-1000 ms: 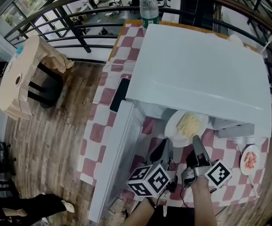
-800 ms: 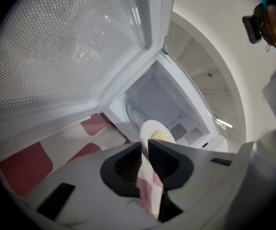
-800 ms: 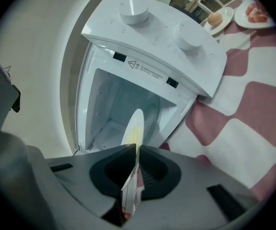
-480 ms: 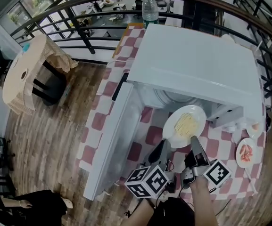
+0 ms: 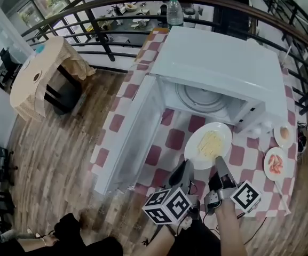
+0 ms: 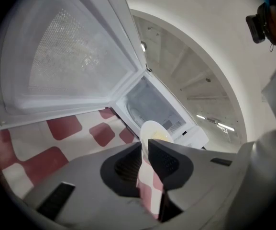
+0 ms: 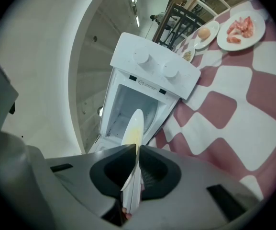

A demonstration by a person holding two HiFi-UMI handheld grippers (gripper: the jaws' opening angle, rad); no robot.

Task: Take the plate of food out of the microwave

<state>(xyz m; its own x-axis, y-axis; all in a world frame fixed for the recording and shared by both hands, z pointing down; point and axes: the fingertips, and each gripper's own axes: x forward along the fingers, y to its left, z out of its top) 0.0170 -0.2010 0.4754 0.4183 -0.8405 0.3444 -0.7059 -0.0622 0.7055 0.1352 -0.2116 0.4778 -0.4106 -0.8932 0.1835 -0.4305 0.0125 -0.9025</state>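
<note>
Both the left hand-held gripper and the right hand-held gripper clamp the plate outside the microwave.

Place: I read this as a dining corner on an indoor railed gallery.
Table: I see a red-checked cloth, a white microwave and a small dish of food.
Surroundings: wood plank floor, curved black railing, tables beyond it.

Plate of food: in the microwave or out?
Out. The plate is clear of the microwave cavity, over the checked tablecloth, near rim held by the left gripper and right gripper.
</note>
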